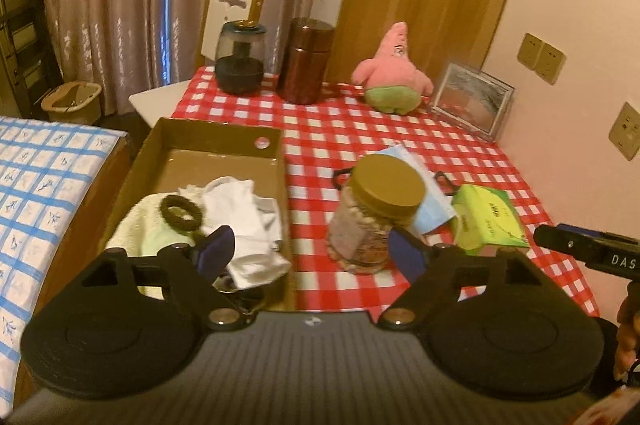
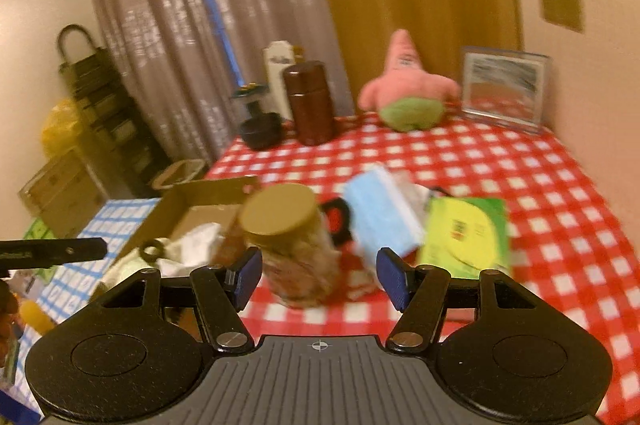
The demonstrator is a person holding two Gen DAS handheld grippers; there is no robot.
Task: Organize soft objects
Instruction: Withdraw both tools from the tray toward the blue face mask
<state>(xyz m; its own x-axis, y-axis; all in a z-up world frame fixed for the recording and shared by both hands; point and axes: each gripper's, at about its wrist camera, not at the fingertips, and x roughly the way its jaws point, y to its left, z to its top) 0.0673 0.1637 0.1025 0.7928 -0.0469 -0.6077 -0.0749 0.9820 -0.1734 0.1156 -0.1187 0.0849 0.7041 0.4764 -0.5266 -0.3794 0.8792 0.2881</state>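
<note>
Left tongs (image 1: 314, 251): jaws spread wide, nothing between the pads. One blue pad hangs over the near end of the cardboard box (image 1: 218, 145), the other in front of the jar (image 1: 374, 213).

Right tongs (image 2: 318, 275): jaws apart, nothing gripped. The jar (image 2: 296, 245) shows between the pads, but whether a pad touches it cannot be told; this view is blurred.

Box sits at the left edge of the bench (image 1: 360, 129), which has a red-and-white check cloth. Inside the box, at its near end: a pale yellow towel (image 1: 138, 225), a white cloth (image 1: 244, 221) heaped just beside it, and a dark hair tie (image 1: 180, 213) lying on top where the two meet. The far half of the box floor is bare.

Still on the bench: a blue face mask (image 1: 424, 197) at 3 o'clock of the jar, partly behind its gold lid and leaning against a green packet (image 1: 490, 219). The pink plush toy (image 1: 394, 73) sits upright at 12 o'clock, far end of the bench, between a brown canister (image 1: 306, 61) and a picture frame (image 1: 472, 99). A dark glass grinder (image 1: 240, 59) stands at 9 o'clock of the canister.

A bed with a blue-checked sheet (image 1: 36, 185) lies beside the box, at 9 o'clock.
</note>
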